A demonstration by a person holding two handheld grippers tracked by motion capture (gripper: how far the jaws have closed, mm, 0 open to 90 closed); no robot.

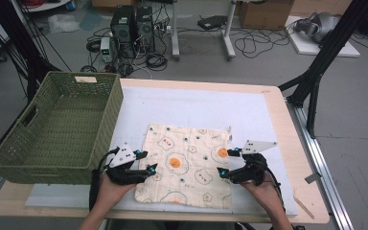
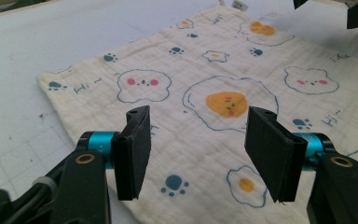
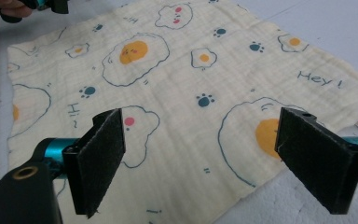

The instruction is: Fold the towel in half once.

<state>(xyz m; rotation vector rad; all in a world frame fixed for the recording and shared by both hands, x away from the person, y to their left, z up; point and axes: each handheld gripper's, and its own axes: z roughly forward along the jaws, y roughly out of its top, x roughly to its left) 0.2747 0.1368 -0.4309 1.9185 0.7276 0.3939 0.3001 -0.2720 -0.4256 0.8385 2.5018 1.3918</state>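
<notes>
A cream cloth printed with fried eggs, paw prints and small words lies flat on the white mat. My left gripper rests at the cloth's left edge near the front, open, with nothing between its pads. In the left gripper view the cloth spreads out beyond the open left gripper. My right gripper stands at the cloth's right edge, also open and empty. In the right gripper view the right gripper straddles the cloth's near edge, jaws wide apart. Each gripper points inward over the cloth.
A green woven basket stands on the table's left side, right beside the left hand. The white mat extends behind the cloth. The wooden table edge runs along the right. Cables and computer boxes lie on the floor beyond.
</notes>
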